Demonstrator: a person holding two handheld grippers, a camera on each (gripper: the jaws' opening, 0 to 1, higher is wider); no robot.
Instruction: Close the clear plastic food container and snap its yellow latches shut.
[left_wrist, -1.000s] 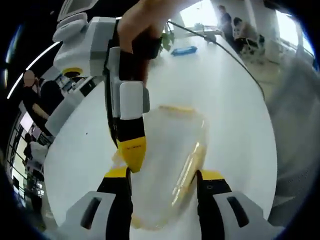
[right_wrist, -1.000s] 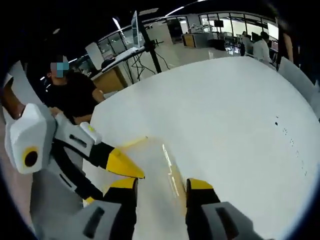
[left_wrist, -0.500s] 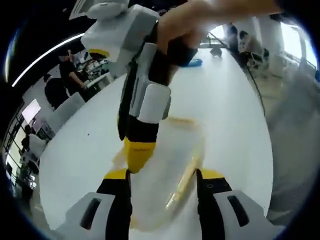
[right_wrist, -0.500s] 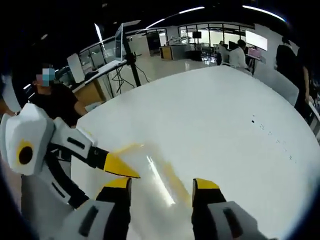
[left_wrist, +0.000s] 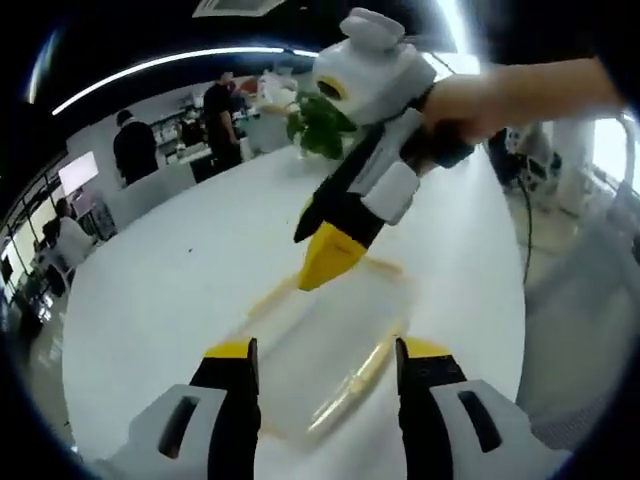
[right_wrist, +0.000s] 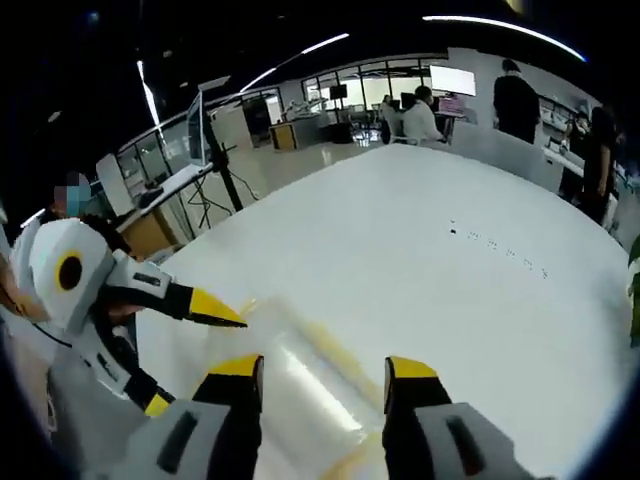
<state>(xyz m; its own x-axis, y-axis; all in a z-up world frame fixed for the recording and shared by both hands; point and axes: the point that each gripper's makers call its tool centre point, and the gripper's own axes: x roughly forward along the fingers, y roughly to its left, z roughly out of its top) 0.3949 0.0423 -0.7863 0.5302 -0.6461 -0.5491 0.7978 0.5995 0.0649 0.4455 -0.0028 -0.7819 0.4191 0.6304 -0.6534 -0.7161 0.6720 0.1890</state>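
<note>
Surface (right_wrist: 480, 300): white, round, in an open office.
Container (left_wrist: 330, 350): clear, between my left gripper's (left_wrist: 325, 352) spread jaws.
Right gripper (right_wrist: 324, 368): jaws wide, hovering above.

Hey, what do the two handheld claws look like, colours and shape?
Both match: the left claw and right claw have grey bodies, black jaws and yellow tips. In the left gripper view, the right claw has a white, rounded housing with a yellow-ringed lens and a pointed yellow tip.

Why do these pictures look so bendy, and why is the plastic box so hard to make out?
Both views come through fisheye lenses, so the white table curves. In the left gripper view the clear container looks smeared and faint against the table; in the right gripper view a ceiling-light glare streak lies on it.
</note>
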